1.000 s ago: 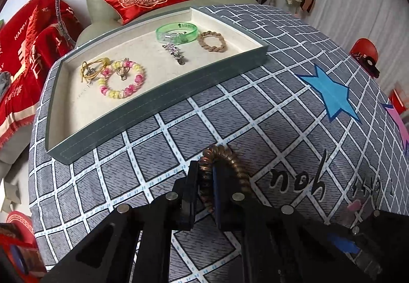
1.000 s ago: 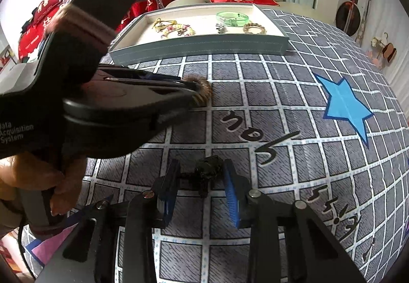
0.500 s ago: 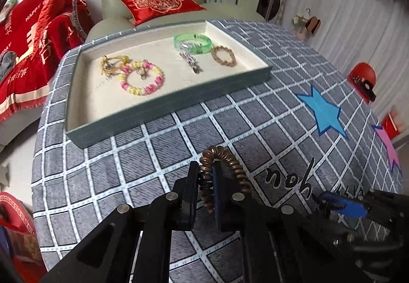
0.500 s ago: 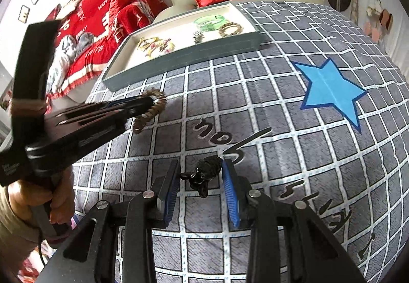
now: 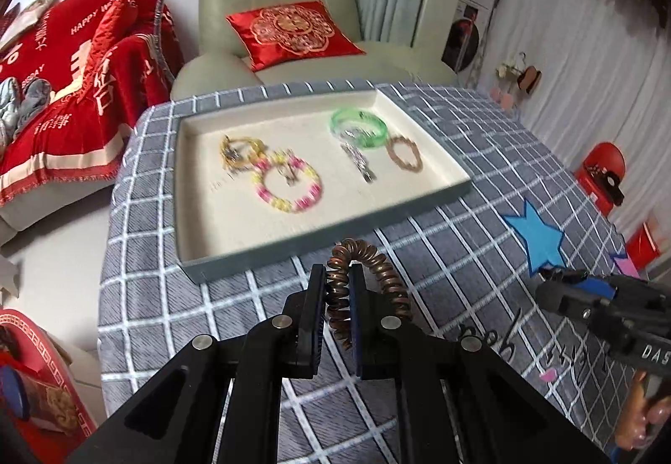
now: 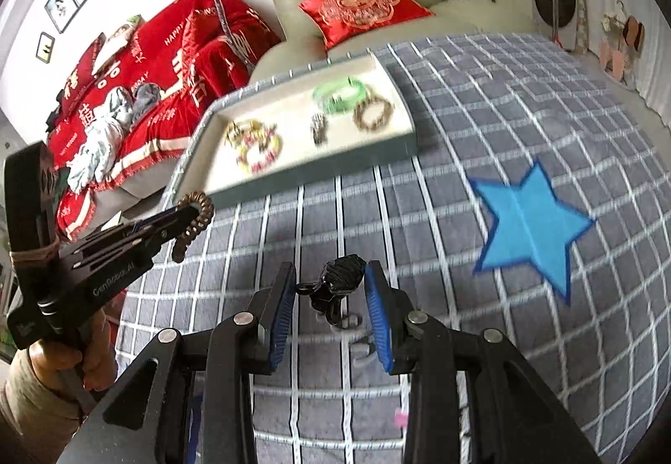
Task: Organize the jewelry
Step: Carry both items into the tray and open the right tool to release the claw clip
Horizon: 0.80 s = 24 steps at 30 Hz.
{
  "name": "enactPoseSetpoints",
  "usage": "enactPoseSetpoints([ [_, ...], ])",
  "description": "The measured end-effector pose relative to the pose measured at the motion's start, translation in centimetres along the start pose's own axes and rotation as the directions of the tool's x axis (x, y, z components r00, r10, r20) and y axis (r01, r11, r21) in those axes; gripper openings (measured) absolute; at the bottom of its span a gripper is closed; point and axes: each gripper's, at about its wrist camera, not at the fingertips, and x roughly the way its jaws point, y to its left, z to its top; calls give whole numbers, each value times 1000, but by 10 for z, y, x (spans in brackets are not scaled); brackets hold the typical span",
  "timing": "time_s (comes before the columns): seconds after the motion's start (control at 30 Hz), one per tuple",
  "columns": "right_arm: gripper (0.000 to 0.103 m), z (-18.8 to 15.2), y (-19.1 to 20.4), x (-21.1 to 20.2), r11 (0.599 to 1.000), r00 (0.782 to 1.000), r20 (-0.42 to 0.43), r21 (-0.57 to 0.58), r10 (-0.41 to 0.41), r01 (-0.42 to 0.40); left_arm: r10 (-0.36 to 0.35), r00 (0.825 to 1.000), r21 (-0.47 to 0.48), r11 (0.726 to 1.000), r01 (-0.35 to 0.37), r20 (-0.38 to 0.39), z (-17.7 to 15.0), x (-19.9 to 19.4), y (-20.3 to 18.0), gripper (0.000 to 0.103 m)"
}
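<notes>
The left tongs (image 5: 337, 296), closed on a brown coil bracelet (image 5: 369, 279), have risen off the checked tabletop (image 5: 440, 254) and moved closer to the tray (image 5: 318, 229) than a second ago. The right tongs (image 6: 331, 296) have also lifted; a black knotted ornament (image 6: 342, 279) sits between their partly open blue pads (image 6: 377, 317), touching the right one. Farther back, the tray holds a gold chain (image 5: 239, 151), a pink-and-yellow bead bracelet (image 5: 289, 187), a silver clip (image 5: 360, 164), a green bangle (image 5: 358, 126) and a brown bead bracelet (image 5: 404, 153).
</notes>
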Motion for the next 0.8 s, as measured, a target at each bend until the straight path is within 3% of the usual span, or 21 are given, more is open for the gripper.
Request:
enactPoseSetpoints([
  [0.43,36,58,3,21,999,1000,4,-45,14,-13,52,998,-46,998,-50,45,43,10,32,26],
  [0.8,36,109,7,79,997,999,-39,-71,-6,3,85,996,-74,994,-83,21,69,46,48,26],
])
